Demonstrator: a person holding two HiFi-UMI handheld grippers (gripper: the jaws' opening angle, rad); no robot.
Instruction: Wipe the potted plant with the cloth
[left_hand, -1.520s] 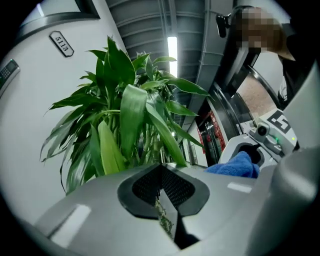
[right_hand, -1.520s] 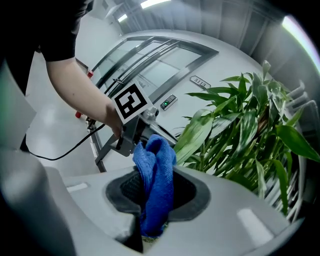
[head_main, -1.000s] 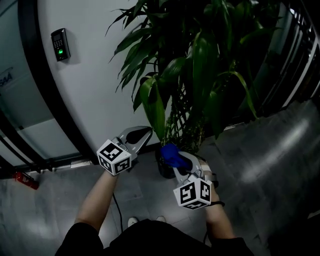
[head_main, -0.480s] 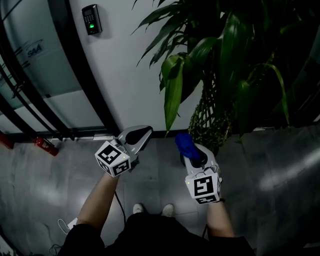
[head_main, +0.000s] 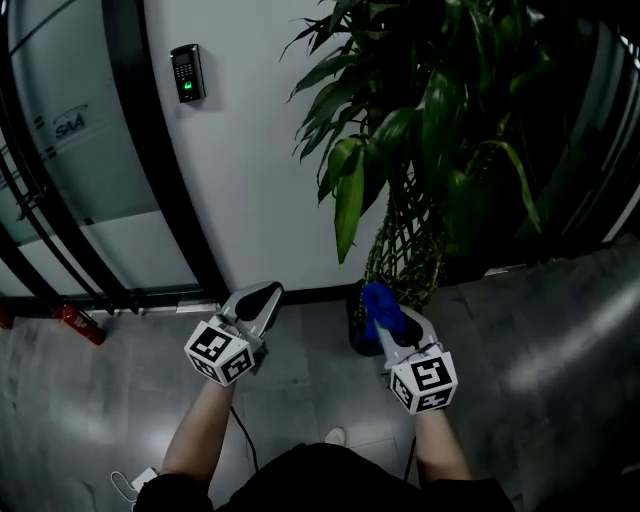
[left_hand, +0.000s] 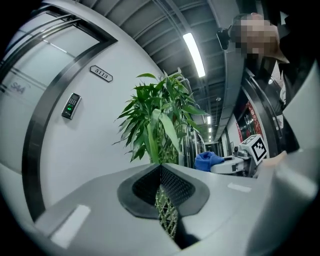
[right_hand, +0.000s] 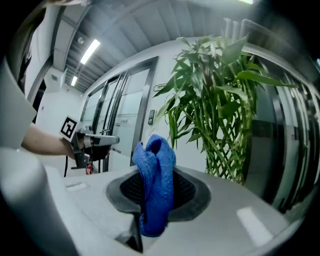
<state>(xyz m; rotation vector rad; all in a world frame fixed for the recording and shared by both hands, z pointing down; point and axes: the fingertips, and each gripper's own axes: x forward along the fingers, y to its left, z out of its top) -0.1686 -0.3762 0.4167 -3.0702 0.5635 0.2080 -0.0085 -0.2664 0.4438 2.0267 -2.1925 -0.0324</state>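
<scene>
The potted plant (head_main: 430, 130) is tall, with long green leaves and a lattice of braided stems, and stands against the white wall; its dark pot (head_main: 358, 322) is partly hidden behind my right gripper. My right gripper (head_main: 378, 300) is shut on a bunched blue cloth (head_main: 380, 305), held just short of the lower stems. The right gripper view shows the cloth (right_hand: 155, 185) sticking up between the jaws, with the plant (right_hand: 215, 100) beyond. My left gripper (head_main: 262, 293) is shut and holds nothing, left of the pot. Its own view shows the plant (left_hand: 157, 120) ahead.
A fingerprint reader (head_main: 186, 73) hangs on the white wall left of the plant. Black-framed glass doors (head_main: 60, 180) run along the left, with a red fire extinguisher (head_main: 80, 325) at their foot. A cable (head_main: 240, 440) lies on the grey floor. Dark glass panels stand to the right.
The head view has swung, so the plant now stands higher and farther off. Both grippers sit a little lower in the frame. The right one has kept its grip on the cloth.
</scene>
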